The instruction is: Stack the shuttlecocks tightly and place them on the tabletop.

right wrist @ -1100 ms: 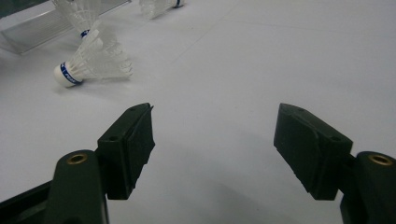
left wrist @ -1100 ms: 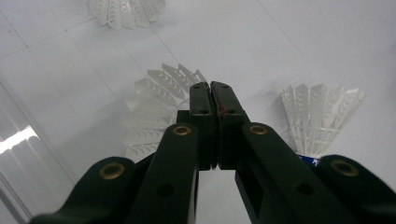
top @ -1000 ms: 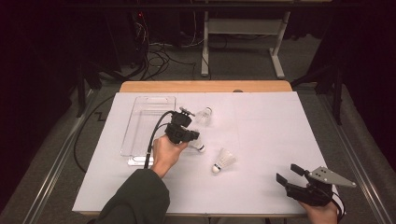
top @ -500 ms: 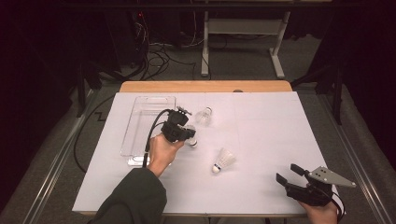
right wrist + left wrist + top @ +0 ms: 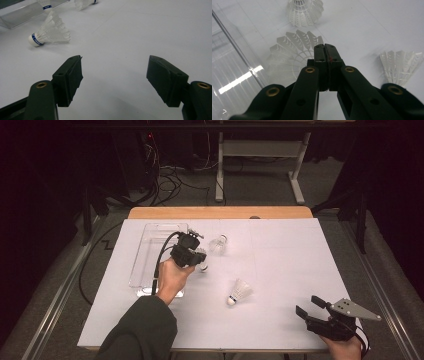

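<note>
Left tongs lifted shuttlecock, skirt pinched.

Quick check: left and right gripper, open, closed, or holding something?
Left gripper: closed on the feather edge of a shuttlecock.
Right gripper: open, nothing between its fingers.

White shuttlecock, blue-banded cork; black tool.

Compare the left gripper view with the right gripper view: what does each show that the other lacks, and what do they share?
Left gripper view: the left claw shut, with a shuttlecock skirt right behind its tips. Right gripper view: the right claw wide open, and a blue-banded cork on a shuttlecock lying on its side. Shared: the white table and the clear tray.
</note>
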